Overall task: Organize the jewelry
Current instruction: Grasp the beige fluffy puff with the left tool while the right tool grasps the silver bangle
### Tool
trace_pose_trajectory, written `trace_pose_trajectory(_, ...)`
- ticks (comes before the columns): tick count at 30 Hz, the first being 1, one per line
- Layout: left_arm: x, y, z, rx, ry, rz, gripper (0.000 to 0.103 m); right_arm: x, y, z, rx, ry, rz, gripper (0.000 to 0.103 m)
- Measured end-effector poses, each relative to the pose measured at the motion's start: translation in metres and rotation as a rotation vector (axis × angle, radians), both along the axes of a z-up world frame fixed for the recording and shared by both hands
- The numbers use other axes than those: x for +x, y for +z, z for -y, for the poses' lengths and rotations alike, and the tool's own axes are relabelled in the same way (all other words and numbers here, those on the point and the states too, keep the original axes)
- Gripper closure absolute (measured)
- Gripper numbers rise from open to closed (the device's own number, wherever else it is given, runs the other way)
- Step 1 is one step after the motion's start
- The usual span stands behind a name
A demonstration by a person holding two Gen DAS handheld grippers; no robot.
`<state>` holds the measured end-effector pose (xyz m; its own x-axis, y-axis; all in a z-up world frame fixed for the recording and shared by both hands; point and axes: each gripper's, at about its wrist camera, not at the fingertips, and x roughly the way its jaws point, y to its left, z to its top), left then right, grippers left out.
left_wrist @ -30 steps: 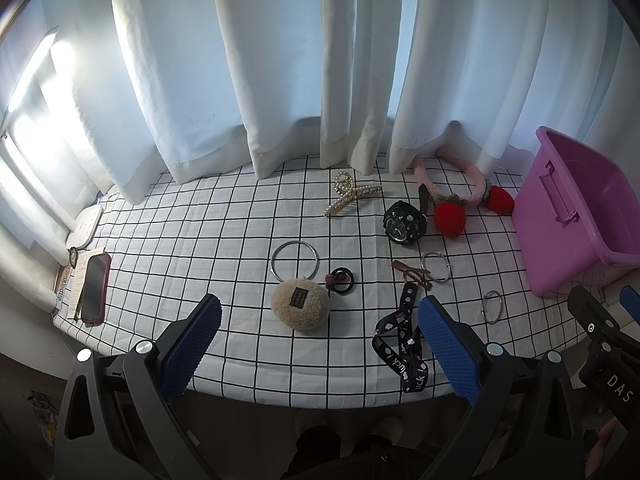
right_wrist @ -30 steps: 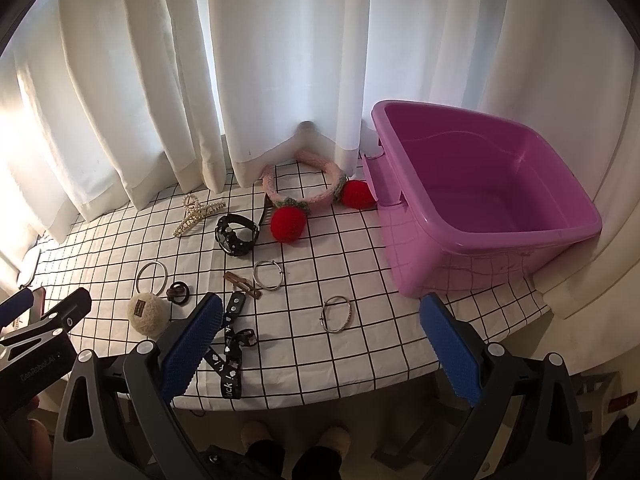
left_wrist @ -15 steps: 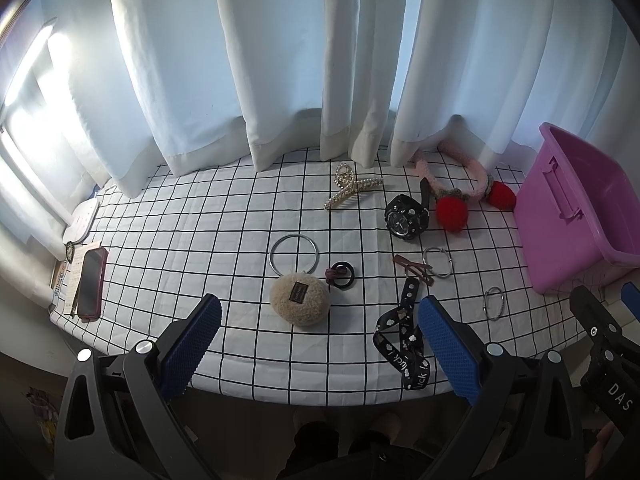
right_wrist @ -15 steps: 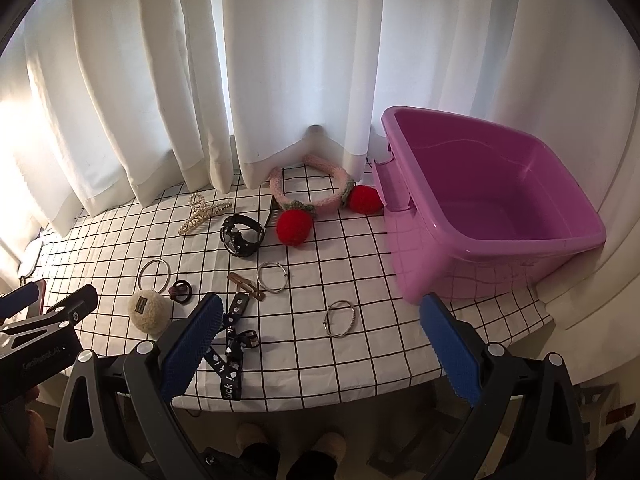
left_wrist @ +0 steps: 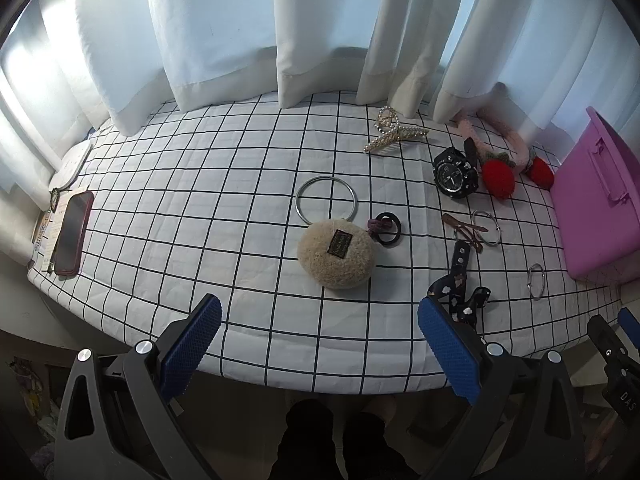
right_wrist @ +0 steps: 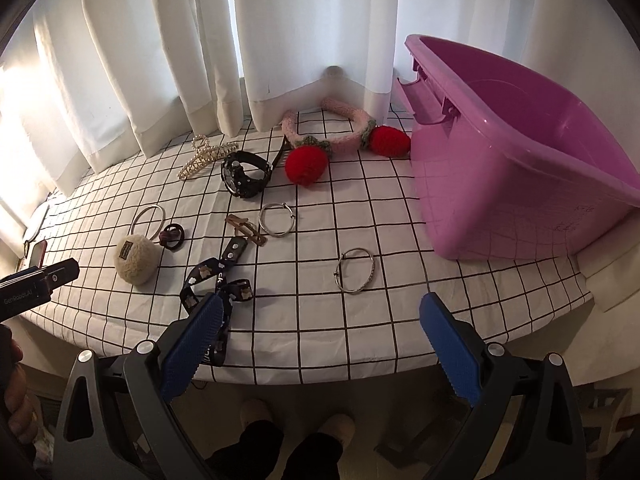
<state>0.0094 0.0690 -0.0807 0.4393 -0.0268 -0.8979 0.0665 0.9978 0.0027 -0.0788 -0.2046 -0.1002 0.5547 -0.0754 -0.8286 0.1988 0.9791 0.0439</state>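
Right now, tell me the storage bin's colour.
Purple-pink storage bin, clearest in the right wrist view.

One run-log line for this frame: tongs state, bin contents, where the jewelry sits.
left tongs: open, empty | right tongs: open, empty | pink bin: nothing visible inside | watch, bracelets, hair clips: all on checked cloth | stage: nothing grasped yet

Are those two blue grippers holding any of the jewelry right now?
No. The left gripper and right gripper are both open and empty, short of the table.
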Motion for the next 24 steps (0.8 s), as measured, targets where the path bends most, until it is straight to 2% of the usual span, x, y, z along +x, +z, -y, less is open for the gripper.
trace_pose_trajectory(4,0.003,-0.022,-0.016,-0.012,0.021,-0.001,0.006,0.007,-0.027,0.005,0.036,-0.008,-0.031,0.009)
trace_pose_trajectory(9,0.013,-0.049,-0.025,-0.041,0.029,-0.014,0.006,0.017,-0.053,0.012,0.028,-0.030,-0.059,0.009)
trace_pose_trajectory(17,0.034,-0.080,-0.002,-0.050,-0.010,-0.011,0.006,0.037,-0.085,0.030,0.004,-0.096,-0.078,0.009)
trace_pose_trajectory(24,0.047,-0.090,0.012,-0.051,-0.041,0.029,0.006,0.051,-0.105,0.042,0.002,-0.131,-0.084,0.009)
